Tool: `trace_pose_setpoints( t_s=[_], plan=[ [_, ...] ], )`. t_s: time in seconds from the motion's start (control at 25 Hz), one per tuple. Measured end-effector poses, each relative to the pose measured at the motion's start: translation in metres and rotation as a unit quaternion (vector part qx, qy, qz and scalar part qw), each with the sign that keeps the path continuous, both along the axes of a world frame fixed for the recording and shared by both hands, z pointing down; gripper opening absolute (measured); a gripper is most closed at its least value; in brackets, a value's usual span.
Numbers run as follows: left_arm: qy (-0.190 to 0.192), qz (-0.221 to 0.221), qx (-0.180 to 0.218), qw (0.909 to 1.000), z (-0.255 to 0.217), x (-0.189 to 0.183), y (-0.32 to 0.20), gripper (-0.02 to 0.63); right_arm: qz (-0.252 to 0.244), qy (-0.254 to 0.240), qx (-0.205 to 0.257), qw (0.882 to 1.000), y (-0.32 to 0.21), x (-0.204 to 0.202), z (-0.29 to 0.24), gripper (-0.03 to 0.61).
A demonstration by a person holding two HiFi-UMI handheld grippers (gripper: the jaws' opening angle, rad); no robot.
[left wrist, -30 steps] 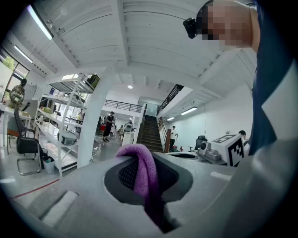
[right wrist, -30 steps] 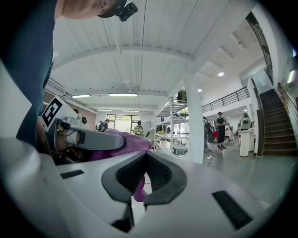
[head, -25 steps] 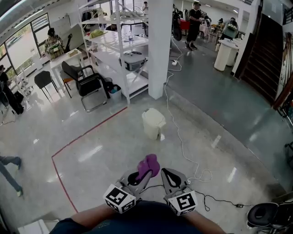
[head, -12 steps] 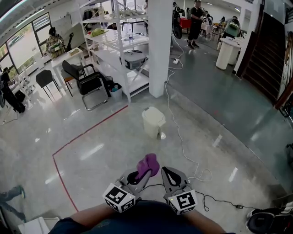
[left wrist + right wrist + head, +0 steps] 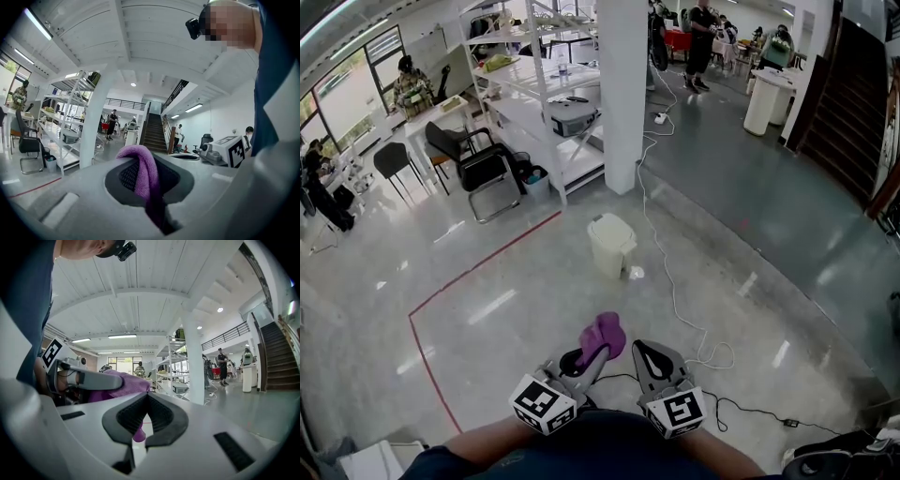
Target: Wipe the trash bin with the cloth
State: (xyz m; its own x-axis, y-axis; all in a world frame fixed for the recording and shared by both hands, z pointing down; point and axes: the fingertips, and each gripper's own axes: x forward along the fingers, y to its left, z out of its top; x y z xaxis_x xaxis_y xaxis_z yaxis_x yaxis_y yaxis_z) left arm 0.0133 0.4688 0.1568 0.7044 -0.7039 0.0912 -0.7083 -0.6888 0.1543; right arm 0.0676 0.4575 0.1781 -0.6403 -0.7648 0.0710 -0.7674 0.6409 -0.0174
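Observation:
A small cream trash bin (image 5: 610, 246) with a lid stands on the shiny floor ahead of me, near the white pillar (image 5: 622, 94). Both grippers are held close to my body, far short of the bin. My left gripper (image 5: 589, 356) is shut on a purple cloth (image 5: 602, 337), which bulges out above its jaws; the same cloth (image 5: 142, 172) hangs between the pads in the left gripper view. My right gripper (image 5: 652, 360) sits just right of it, jaws closed together with nothing between them. In the right gripper view the cloth (image 5: 123, 383) shows at left.
A white cable (image 5: 670, 281) runs from the pillar across the floor past the bin. Red tape (image 5: 441, 300) marks the floor at left. White shelving (image 5: 539, 103) and black chairs (image 5: 478, 169) stand behind. A dark staircase (image 5: 848, 103) rises at right. People stand far back.
The view has crept forward slightly, so the bin sits a little higher in frame. A person walking at the left edge has gone from view. Both grippers keep their pose.

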Motion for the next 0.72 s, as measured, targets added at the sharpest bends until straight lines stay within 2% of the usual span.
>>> trace_pose_setpoints(
  t_s=[0.4, 0.72],
  plan=[
    [0.008, -0.002, 0.002, 1.0000, 0.012, -0.004, -0.055, 0.023, 0.006, 0.003, -0.001, 1.000, -0.051, 0.007, 0.011, 0.006],
    [0.020, 0.009, -0.009, 0.9997, 0.034, -0.032, -0.159, 0.023, 0.025, 0.017, -0.007, 1.000, -0.144, -0.015, 0.027, 0.006]
  ],
)
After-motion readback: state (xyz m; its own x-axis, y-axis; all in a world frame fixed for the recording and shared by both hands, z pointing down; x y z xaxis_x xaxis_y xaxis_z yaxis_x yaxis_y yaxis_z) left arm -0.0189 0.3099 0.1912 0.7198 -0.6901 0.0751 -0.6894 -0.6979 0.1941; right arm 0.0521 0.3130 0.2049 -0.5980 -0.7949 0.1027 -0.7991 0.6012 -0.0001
